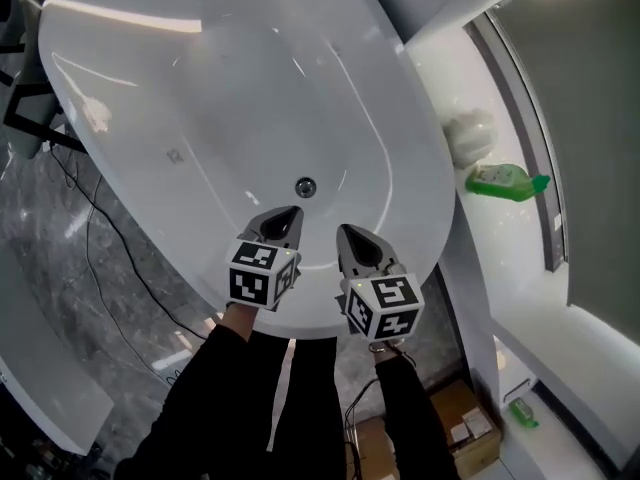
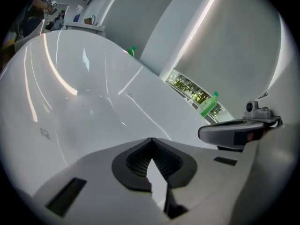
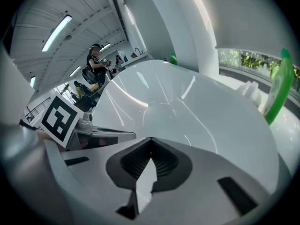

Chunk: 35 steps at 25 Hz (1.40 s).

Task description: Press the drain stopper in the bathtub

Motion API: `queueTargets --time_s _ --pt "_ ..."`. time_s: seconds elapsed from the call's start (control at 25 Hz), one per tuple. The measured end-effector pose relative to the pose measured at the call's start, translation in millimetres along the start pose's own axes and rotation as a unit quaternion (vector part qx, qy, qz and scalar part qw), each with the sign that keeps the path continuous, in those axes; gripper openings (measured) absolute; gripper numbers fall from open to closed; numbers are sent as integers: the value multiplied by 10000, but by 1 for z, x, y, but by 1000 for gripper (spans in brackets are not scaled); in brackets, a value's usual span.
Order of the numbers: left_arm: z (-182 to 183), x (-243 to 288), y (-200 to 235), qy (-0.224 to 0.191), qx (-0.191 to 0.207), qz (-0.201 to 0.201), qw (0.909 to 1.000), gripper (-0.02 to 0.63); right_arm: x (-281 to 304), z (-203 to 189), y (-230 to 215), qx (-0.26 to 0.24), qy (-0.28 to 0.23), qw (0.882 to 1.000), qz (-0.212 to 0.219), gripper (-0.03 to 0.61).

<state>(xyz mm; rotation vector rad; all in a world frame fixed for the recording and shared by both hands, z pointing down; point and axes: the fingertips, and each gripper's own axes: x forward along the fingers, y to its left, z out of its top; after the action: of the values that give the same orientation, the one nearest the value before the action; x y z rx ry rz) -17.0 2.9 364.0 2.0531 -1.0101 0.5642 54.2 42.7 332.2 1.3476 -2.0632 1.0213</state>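
In the bathtub, drain stopper just beyond left gripper, apart.

Black-sleeved arms reach forward side by side. The grey left tool and grey right tool each have their jaws together, holding nothing.

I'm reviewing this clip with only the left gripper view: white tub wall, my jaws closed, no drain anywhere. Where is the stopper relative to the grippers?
Observer: In the head view, the drain stopper sits on the floor of the bathtub, just ahead of the left gripper. No contact shows.
Operator: And the right gripper's jaws?
Observer: In the right gripper view, the right gripper is shut on nothing. In the head view it lies farther from the stopper than the left one.
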Motion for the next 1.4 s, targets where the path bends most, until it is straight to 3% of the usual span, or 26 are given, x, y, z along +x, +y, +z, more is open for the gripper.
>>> queueTargets --time_s 0.28,0.56,1.4 --pt "-23 53 29 80 -125 124 9998 8 62 -25 -31 313 148 9994 -25 2" --pt "-35 81 52 116 -264 250 9993 8 107 -41 -55 232 398 9989 38 2" --pt "-80 147 83 512 -587 417 9961 8 174 -79 -85 153 904 9955 222 2"
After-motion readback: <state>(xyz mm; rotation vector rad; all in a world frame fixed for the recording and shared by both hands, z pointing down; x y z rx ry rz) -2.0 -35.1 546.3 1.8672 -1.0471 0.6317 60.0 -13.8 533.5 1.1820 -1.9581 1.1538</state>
